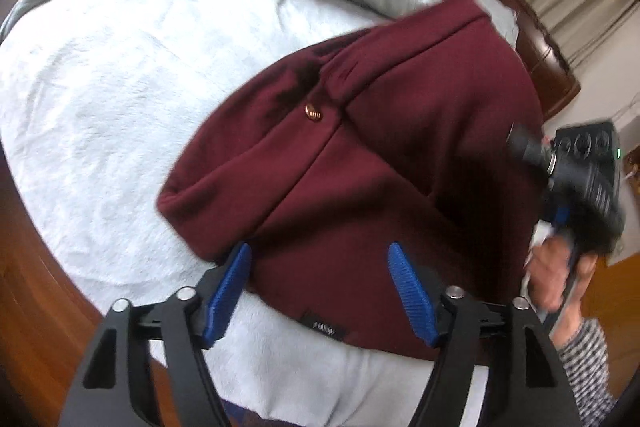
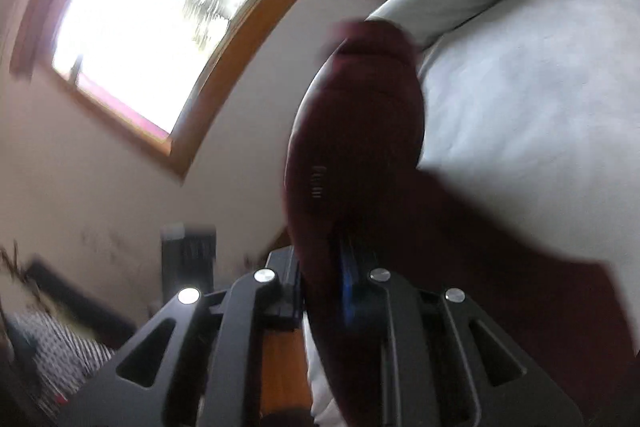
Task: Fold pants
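From your left wrist camera, the left gripper [image 1: 320, 287] hangs over the bed [image 1: 100, 107] with its jaws spread wide and nothing pinched. The maroon pants [image 1: 360, 155] lie bunched on the pale blanket straight ahead of the jaws, and their near hem reaches in between the two blue pads [image 1: 412, 291]. The left pad sits at the fabric's edge; whether either pad touches the cloth you cannot tell. A small black label [image 1: 325, 327] on the hem lies between the jaws, close to the camera. A brass button [image 1: 313, 113] shows further out, beyond the tips. To the right of the jaws, your right hand [image 1: 556, 275] in a striped sleeve holds the right gripper at the far side of the pants.

From your right wrist camera, which is blurred, the right gripper [image 2: 340, 287] has its jaws drawn close together, clamped on a fold of the pants [image 2: 360, 131]. The cloth rises from between the jaws and stretches away ahead of them. The bed [image 2: 540, 87] lies to the right of the jaws, a window [image 2: 160, 7] to the left.
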